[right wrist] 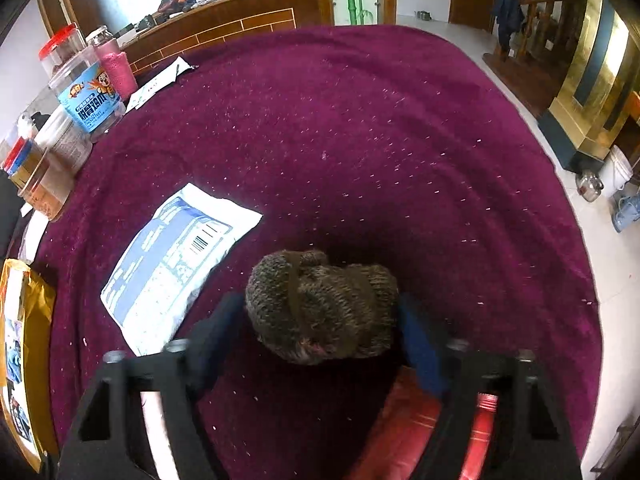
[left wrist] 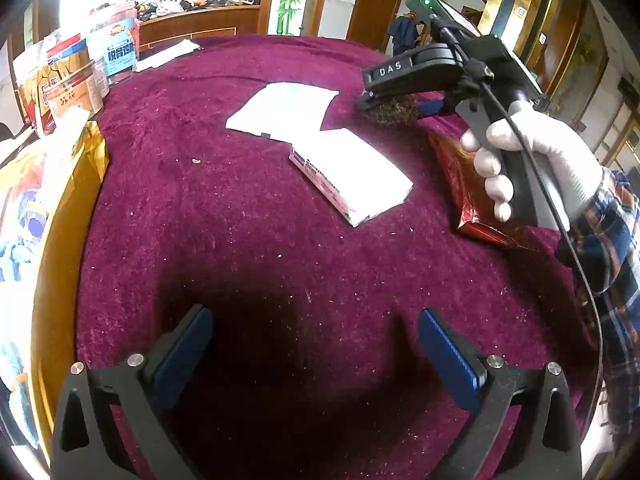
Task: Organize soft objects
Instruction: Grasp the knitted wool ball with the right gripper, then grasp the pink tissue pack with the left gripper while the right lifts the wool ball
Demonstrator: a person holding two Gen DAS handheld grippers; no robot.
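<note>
The rolled knit bundle (right wrist: 322, 306) lies beside the white pouch (right wrist: 176, 268) on the counter (right wrist: 360, 140). Right tongs (right wrist: 320, 332) straddle it, partly closed; contact unclear. Soft, light, compressible: grip mid-body. Left tongs (left wrist: 316, 344) gape empty.

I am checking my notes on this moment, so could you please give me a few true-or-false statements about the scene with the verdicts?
1. The right gripper has a brown knitted bundle between its fingers. True.
2. The left gripper holds a white packet. False: its fingers are open with nothing between them.
3. The table is covered in green cloth. False: the cloth is dark magenta.
4. A red packet lies beneath the right gripper. True.
5. The hand on the right gripper wears a white glove. True.
</note>
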